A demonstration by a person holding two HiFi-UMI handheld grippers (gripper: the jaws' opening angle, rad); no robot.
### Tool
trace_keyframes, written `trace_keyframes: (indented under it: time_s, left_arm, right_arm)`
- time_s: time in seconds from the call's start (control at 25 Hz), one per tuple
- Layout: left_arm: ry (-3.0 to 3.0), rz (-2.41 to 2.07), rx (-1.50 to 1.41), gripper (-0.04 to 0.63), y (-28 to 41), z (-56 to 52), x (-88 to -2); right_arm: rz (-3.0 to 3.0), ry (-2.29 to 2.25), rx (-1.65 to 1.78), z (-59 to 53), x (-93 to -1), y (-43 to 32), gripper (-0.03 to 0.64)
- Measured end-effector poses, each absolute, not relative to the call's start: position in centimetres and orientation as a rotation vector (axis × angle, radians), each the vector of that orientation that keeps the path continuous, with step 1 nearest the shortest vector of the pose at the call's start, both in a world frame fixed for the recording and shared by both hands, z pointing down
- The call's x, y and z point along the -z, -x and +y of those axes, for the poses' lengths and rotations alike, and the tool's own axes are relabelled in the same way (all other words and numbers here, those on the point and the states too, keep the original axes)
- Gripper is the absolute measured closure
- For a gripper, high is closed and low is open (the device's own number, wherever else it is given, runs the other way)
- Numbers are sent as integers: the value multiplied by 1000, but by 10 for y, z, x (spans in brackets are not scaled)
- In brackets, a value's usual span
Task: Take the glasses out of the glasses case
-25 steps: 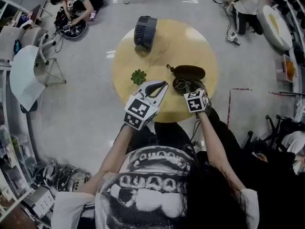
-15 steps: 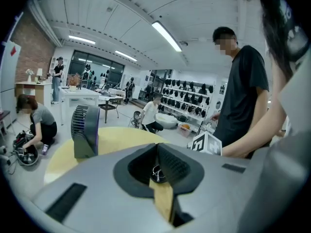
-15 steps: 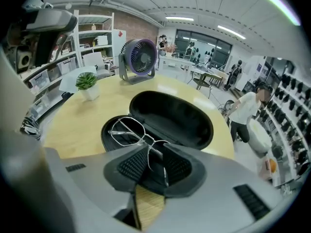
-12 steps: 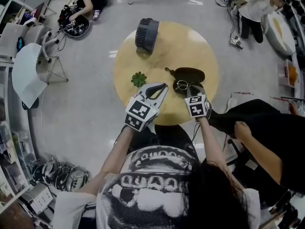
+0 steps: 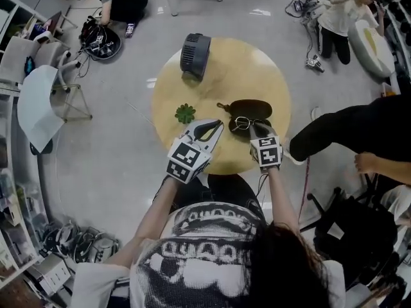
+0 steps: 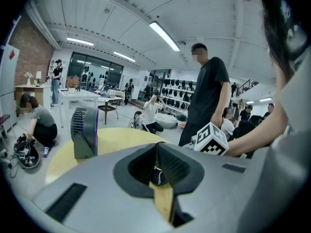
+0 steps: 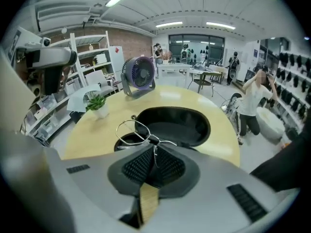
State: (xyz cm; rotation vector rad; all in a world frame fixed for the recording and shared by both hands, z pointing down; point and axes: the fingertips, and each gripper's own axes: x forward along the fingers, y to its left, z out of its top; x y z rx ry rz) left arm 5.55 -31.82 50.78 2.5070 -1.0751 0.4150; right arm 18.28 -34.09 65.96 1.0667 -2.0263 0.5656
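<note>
A dark glasses case (image 5: 252,108) lies open on the round yellow table (image 5: 218,82); its hollow shell (image 7: 171,125) shows just beyond my right jaws. My right gripper (image 5: 255,128) has just been closing and is shut on the thin wire-framed glasses (image 7: 130,128), gripped near the bridge and held slightly above the case's near half. In the head view the glasses (image 5: 242,122) sit at the case's near edge. To the left of the case, my left gripper (image 5: 218,126) hovers over the table with its jaws together and nothing in them; its jaws (image 6: 156,149) meet in a line.
A dark desk fan (image 5: 194,53) stands at the table's far left side. A small green plant (image 5: 185,113) sits left of my left gripper. A person in black (image 5: 347,127) stands close to the table's right side; others crouch on the floor farther off.
The right gripper has closed on the glasses and raised them a little off the case. A person in black has walked along the right of the table. The left gripper kept still.
</note>
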Motion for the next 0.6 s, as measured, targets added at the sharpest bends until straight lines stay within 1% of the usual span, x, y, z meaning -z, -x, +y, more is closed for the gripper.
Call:
trace_keyframes:
  time_s: [0.08, 0.28, 0.6]
  left_arm:
    - [-2513, -1070, -421, 572, -56, -315, -506]
    - [-2535, -1057, -426, 571, -56, -312, -503]
    - [-2562, -1050, -413, 572, -48, -297, -495]
  right_arm:
    - [-2059, -1099, -595, -339, -651, -182, 595]
    - [-2157, -1215, -793, -345, -632, -183, 598]
    - [-2213, -1254, -699, -331, -594, -170, 600]
